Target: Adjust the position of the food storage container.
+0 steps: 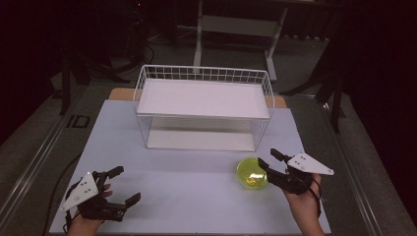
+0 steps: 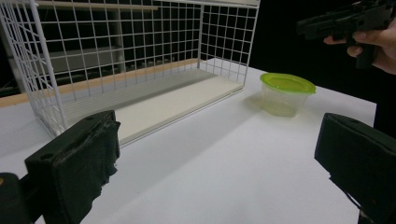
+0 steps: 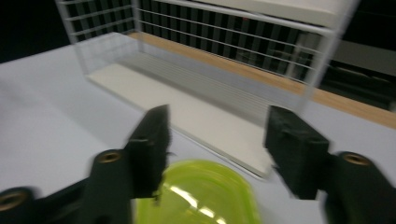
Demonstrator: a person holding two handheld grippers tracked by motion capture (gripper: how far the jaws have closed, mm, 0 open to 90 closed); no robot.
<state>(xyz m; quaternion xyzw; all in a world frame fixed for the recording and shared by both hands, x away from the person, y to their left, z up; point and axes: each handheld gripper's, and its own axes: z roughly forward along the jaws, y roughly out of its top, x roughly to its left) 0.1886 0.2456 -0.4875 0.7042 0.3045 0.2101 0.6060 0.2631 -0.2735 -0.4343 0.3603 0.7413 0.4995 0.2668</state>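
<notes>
The green-lidded plastic container (image 1: 252,173) is located on the worktop (image 1: 187,182) at 5 o'clock from the white wire rack (image 1: 204,105). The right claw (image 1: 269,162) is positioned over the container, jaws partly open, nothing gripped. The left claw (image 1: 125,184) is held wide open and empty.

Room: you work in a dim space; past the desk (image 1: 196,187) all falls to black.
Desk: evenly lit from above, soft shadow under the wire rack (image 1: 204,105) toward 6 o'clock.
Glare: bright spot on the green lid (image 1: 252,172).
Blur: your right gripper view smears with motion.
Focus: left gripper view sharp.
</notes>
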